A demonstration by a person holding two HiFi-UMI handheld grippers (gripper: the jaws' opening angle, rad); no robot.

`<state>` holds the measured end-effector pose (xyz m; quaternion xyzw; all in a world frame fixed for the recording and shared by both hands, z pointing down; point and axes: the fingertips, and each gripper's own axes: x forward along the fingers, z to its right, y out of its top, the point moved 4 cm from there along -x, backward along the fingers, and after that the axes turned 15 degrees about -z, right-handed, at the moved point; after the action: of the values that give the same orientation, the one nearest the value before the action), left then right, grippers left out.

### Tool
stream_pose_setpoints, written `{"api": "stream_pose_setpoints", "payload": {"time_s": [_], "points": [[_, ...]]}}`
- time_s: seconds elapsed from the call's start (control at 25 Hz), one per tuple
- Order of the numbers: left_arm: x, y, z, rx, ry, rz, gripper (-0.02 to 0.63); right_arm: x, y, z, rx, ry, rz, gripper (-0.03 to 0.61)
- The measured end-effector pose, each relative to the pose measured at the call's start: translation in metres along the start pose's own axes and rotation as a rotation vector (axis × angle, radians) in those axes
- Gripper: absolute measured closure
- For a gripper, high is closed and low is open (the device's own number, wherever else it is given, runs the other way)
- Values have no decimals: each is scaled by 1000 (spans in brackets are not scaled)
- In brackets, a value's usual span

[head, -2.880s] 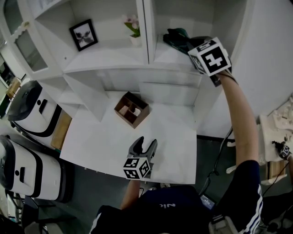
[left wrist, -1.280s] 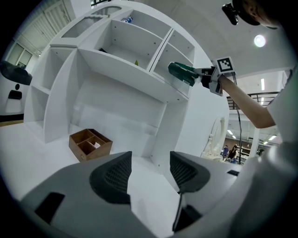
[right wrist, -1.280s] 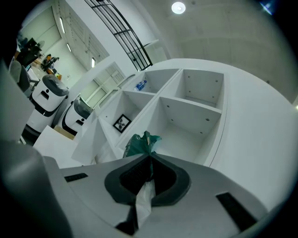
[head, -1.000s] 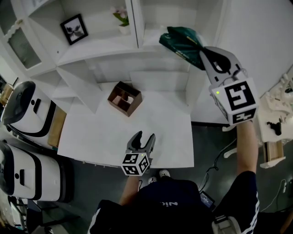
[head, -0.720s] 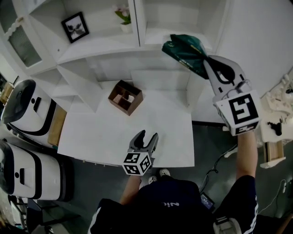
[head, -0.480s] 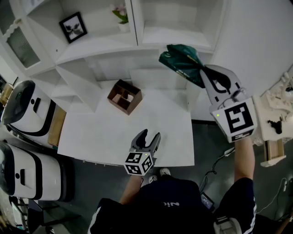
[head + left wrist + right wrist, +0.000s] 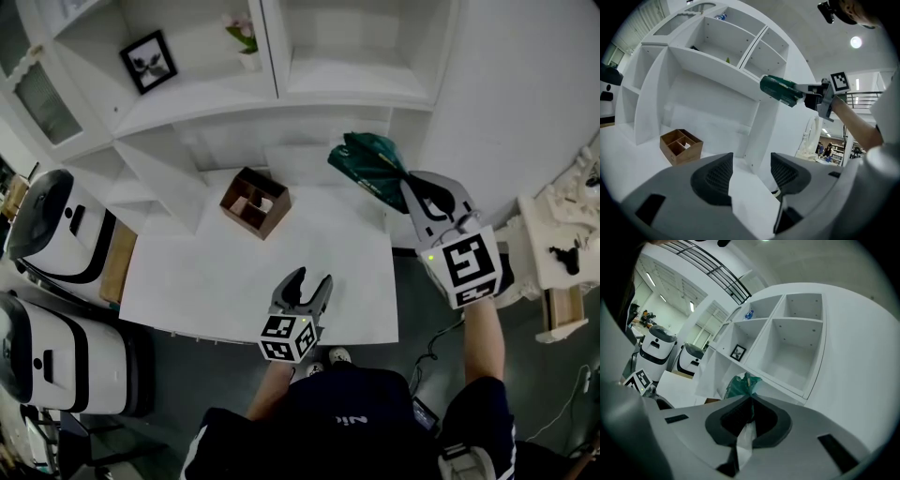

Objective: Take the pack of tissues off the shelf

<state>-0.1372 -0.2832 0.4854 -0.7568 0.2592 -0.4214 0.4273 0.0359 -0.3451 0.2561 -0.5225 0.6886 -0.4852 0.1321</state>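
Two grippers we log, right gripper (image 7: 411,189) clamped on the green pack of tissues (image 7: 367,164), midair before the shelf (image 7: 347,77), left gripper (image 7: 310,281) gaping empty over the table (image 7: 211,272).

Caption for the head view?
Right gripper shut on the green tissue pack, held off the shelf; left gripper open above the white table.

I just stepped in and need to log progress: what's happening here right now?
A person is working with a gripper in each hand. The right gripper is shut on one end of the green pack of tissues and holds it in the air, off the shelf and in front of it. The left gripper is open and empty, over the near edge of the white table. A brown wooden box sits on the table, untouched.
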Motion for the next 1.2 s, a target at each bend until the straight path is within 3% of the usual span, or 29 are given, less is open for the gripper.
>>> {"api": "stream_pose_setpoints", "payload": {"time_s": [0.36, 0.92, 1.2], "points": [[1, 2, 2, 10, 16, 8, 360, 15, -47, -15, 68, 13, -79, 569], [10, -8, 8, 28, 36, -9, 362, 31, -119, -43, 260, -15, -185, 569], [15, -18, 6, 30, 61, -17, 364, 39, -150, -68, 271, -48, -246, 569]]}}
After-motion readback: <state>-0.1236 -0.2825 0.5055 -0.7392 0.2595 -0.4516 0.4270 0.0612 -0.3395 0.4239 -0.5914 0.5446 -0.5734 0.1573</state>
